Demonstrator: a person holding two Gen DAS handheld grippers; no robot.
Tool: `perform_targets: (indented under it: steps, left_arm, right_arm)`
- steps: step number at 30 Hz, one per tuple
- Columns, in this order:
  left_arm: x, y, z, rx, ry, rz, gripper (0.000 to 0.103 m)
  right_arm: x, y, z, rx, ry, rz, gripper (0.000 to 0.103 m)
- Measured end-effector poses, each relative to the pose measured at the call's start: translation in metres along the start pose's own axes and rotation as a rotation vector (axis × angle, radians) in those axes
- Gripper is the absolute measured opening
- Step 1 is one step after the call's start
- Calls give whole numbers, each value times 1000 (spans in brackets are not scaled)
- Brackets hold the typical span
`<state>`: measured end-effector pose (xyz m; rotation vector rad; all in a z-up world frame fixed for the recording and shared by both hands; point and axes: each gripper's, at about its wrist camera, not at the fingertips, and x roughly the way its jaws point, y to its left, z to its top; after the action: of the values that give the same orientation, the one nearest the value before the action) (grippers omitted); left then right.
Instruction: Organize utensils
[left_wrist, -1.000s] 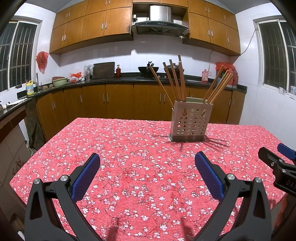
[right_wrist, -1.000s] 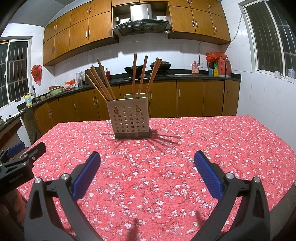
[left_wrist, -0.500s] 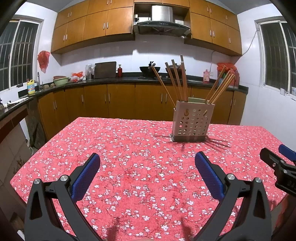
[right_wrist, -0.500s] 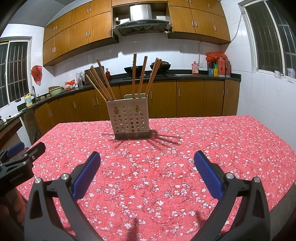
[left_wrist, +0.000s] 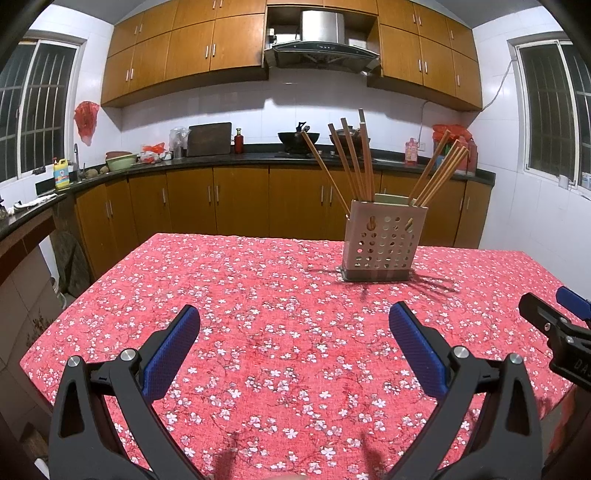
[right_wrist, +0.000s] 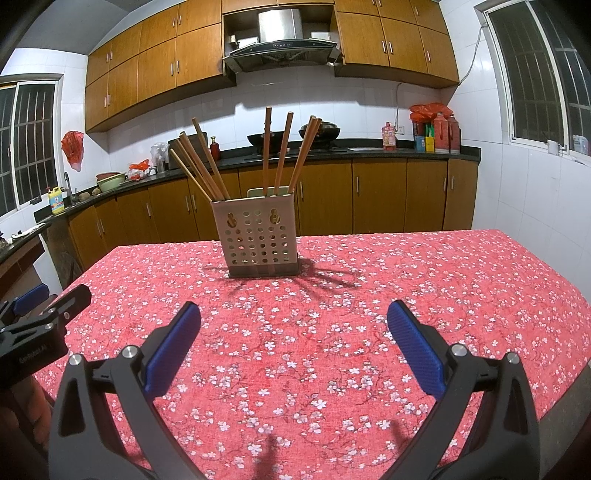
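Holder: the perforated metal holder (right_wrist: 259, 236) stands upright toward the far side of the bench (right_wrist: 424, 280), on the red floral cloth, well apart from both tongs.
Chopsticks: the wooden chopsticks (right_wrist: 266, 147) stand in the holder in two fans, one leaning left (left_wrist: 351, 158) and one leaning right (left_wrist: 439, 170) as the left wrist view shows them. Which compartment each set occupies cannot be told from here.
Loose utensils: none visible on the cloth in either view.
Left tongs: the left tongs (left_wrist: 293, 347) are spread wide and empty, low over the near part of the bench.
Right tongs: the right tongs (right_wrist: 293, 347) are likewise spread wide and empty, facing the holder almost head-on.
Change over the last second: in the left wrist view the holder has drifted slightly right and sits a little smaller; the right wrist view is practically unchanged. Both jaws kept the same spread throughout.
Meaning for the task: judged from this, no grasp is under way; either the sorting is finished, or a reach to the holder has yet to begin.
Risk: the leaning sticks would likely tip the light holder if pulled sideways.
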<state>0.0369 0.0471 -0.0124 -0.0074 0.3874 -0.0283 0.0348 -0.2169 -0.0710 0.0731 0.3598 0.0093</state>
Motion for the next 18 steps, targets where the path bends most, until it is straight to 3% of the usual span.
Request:
perform_targets:
  steps: [18]
  left_arm:
    - [-1,-1,0,0,1,0,101]
  right_arm:
    - [0,0,0,1,1,0,99]
